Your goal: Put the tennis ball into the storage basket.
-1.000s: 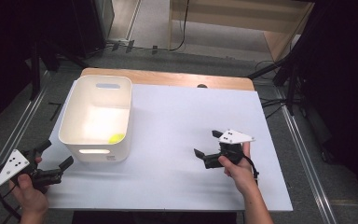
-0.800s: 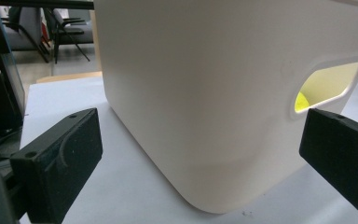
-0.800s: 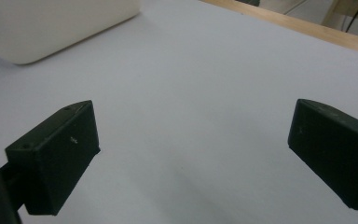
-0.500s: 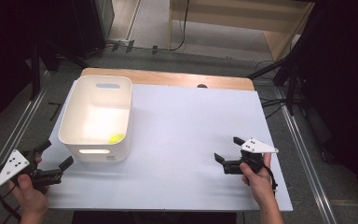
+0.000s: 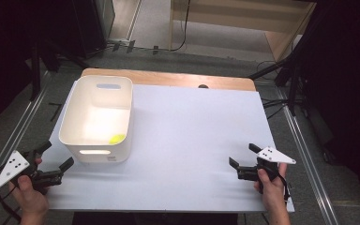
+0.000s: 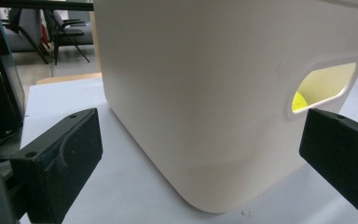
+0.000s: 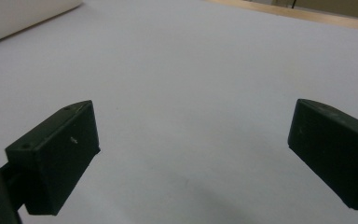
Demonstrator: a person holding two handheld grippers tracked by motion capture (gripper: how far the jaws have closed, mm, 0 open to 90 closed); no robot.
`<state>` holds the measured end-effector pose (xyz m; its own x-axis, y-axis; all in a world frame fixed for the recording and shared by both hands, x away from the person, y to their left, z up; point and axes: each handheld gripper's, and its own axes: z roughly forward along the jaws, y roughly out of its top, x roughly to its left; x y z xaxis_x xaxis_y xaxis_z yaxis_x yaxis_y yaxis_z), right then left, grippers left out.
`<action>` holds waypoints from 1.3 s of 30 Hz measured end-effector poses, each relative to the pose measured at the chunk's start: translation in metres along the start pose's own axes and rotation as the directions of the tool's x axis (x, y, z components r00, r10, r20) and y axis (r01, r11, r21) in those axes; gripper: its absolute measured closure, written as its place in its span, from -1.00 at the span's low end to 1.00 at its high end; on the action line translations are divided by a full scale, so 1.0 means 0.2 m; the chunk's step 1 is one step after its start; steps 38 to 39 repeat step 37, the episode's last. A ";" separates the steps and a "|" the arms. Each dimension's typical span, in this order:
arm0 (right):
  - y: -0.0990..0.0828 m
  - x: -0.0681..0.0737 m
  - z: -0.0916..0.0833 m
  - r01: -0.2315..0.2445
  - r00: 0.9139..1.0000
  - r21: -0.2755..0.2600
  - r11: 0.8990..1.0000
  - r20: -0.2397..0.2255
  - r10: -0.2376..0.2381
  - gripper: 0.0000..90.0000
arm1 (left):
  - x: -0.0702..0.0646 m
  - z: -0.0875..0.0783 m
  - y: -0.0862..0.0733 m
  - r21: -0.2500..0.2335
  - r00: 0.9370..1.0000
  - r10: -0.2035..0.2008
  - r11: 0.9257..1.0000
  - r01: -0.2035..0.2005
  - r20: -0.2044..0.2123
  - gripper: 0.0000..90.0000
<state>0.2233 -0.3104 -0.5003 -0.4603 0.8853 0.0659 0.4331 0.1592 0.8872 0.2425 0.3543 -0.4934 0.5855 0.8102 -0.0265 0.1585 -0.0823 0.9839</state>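
Left gripper [image 5: 54, 161] sat jaws apart, empty, low at the near-left edge of the table [image 5: 192, 140]. White bin [image 5: 98, 117] stood just ahead of it, near corner lined up between the jaws in the left gripper view but not touching. Right gripper [image 5: 243, 158] was also spread wide and empty, well apart from the bin, nothing but bare tabletop ahead of it.

Yellow object [image 5: 117, 138] lay inside the bin at the corner nearest the left gripper, visible through the handle slot [image 6: 324, 86]; too small to tell what it was.

Risks, as I judged them:
- bin walls looked smooth and rounded, so a one-jaw pinch at the corner could slip or skid the bin across the table
- grabbing at the near wall alone could tip the bin and send the yellow object rolling
- left gripper started almost off the table edge, so a low approach could clip it

Count: 1 bin, 1 yellow object, 2 grippers, 1 table
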 end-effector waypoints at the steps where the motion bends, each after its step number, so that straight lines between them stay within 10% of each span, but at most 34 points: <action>1: -0.01 -0.01 -0.01 -0.014 1.000 -0.001 1.000 0.004 0.014 -0.98 | 0.00 0.00 0.00 0.000 1.000 0.001 1.000 -0.001 0.000 -1.00; 21: -0.15 -0.15 -0.16 -0.118 0.989 -0.099 0.988 0.075 0.125 -0.98 | 0.00 0.00 0.00 0.009 1.000 0.002 1.000 -0.002 -0.001 -1.00; 39: -0.18 -0.18 -0.18 -0.116 0.982 -0.141 0.983 0.129 0.135 -0.98 | 0.00 0.01 0.00 0.013 1.000 -0.002 1.000 0.002 -0.003 -1.00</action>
